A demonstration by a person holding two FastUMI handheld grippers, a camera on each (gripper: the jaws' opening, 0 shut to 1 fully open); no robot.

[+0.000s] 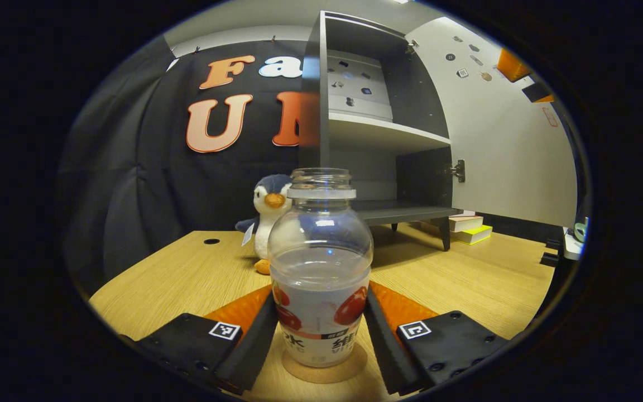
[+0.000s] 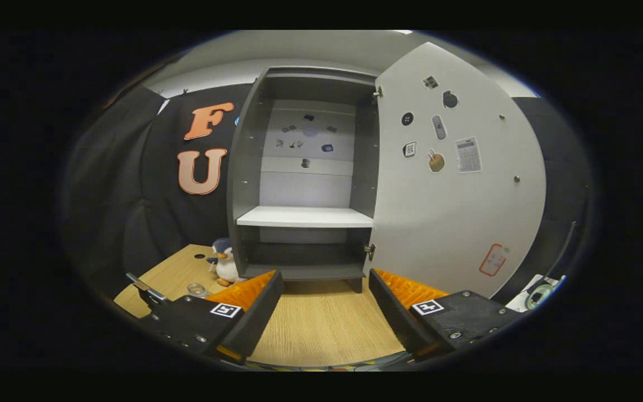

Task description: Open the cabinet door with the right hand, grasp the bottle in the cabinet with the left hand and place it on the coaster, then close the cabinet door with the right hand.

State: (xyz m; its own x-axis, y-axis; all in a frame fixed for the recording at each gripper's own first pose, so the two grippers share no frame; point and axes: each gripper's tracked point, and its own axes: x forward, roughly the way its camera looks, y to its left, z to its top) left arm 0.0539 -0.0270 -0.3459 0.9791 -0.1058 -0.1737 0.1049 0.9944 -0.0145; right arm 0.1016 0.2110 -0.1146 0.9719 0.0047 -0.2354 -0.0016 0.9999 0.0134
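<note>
Clear capless plastic bottle point(image 1: 320, 268) with a red-fruit label stands upright on the round cork coaster point(image 1: 324, 368) on the wooden table point(image 1: 187, 273): placement looks done. Left gripper point(image 1: 321, 329) brackets it; contact on both sides unclear, so grip can't be confirmed. Label text partly hidden, not read.

Right gripper point(image 2: 326, 304) is spread, holding nothing, facing the grey cabinet point(image 2: 305, 167), likely lined up for the white door point(image 2: 455, 223), wide open. Door stickers too small to read.

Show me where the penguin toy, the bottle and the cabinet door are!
penguin toy point(image 1: 270, 204): left gripper view, on its face.
bottle point(image 1: 321, 262): left gripper view, on its clear body above the label.
cabinet door point(image 2: 455, 212): right gripper view, on the open door's inner side.
</note>
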